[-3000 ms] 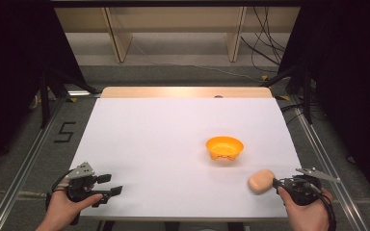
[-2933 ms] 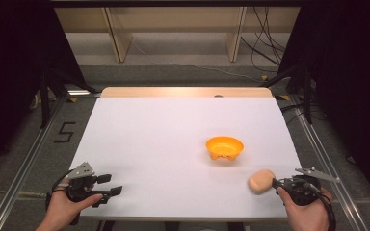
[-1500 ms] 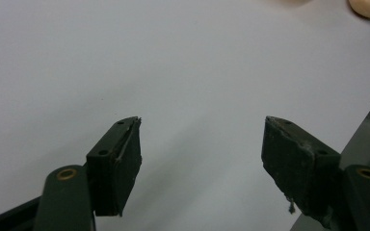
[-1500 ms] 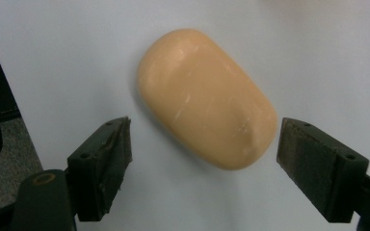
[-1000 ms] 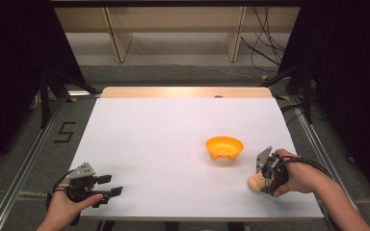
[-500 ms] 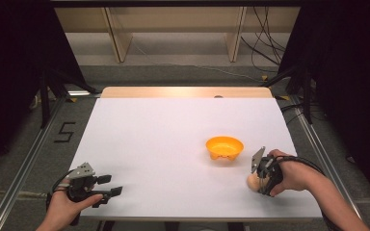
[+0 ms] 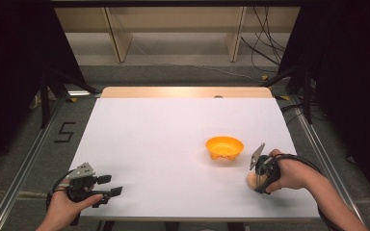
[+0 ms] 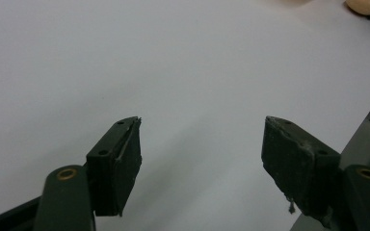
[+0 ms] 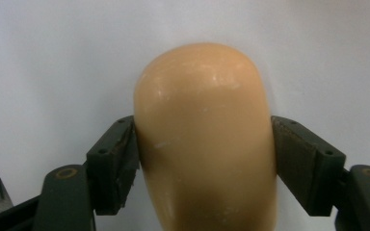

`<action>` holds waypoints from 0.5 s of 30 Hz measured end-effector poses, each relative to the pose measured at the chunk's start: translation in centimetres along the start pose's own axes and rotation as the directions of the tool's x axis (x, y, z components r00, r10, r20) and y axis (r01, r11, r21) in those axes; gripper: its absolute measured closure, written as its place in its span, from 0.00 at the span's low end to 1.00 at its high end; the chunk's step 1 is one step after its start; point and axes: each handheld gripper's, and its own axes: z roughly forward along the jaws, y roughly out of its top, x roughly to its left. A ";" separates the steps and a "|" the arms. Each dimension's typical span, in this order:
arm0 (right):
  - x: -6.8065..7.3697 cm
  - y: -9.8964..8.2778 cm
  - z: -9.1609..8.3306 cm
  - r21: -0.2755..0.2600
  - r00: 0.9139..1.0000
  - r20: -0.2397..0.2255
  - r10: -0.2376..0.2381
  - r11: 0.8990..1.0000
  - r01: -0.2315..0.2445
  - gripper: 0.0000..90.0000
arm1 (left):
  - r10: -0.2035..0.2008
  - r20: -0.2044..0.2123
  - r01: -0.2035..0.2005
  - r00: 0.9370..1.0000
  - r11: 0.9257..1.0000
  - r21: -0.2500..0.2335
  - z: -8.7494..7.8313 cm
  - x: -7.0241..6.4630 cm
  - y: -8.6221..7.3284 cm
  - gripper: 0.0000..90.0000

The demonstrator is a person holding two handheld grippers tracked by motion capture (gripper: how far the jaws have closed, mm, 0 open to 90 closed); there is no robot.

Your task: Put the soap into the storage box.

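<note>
A tan, smooth, rounded object (image 7: 250, 179) lies on the white table (image 7: 173, 144) near the front right. My right gripper (image 7: 254, 183) points down over it. In the right gripper view the object (image 9: 204, 96) sits between the jaws of the right gripper (image 9: 204, 144); they have just been closing, and both pads press on its sides. An orange bowl (image 7: 225, 146) stands empty just beyond and to the left. My left gripper (image 7: 112, 185) rests at the front left, open, and the left gripper (image 8: 202, 144) has only bare table between its jaws.
The table's front edge runs just below both hands. The tan object (image 8: 361, 5) appears far off at the top right of the left gripper view. Metal rails flank the table, with wooden shelving and cables behind it.
The right hand came in from the front right corner and set its gripper down around the tan object, and the jaws closed onto its sides. The left gripper has not moved.
</note>
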 end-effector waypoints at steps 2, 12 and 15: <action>0.0 0.1 0.0 0.004 1.000 -0.002 0.023 1.000 -0.023 0.35 | 0.000 0.001 0.000 1.000 1.000 -0.004 0.0 0.0 0.0 0.33; 0.1 0.4 0.0 0.018 0.998 0.009 0.064 0.998 -0.064 0.36 | 0.001 0.003 -0.001 1.000 1.000 0.002 0.0 0.0 0.0 0.33; 0.1 0.2 0.0 0.017 0.998 0.003 0.055 0.998 -0.055 0.36 | 0.006 -0.001 -0.006 1.000 1.000 0.004 0.0 0.1 0.0 0.33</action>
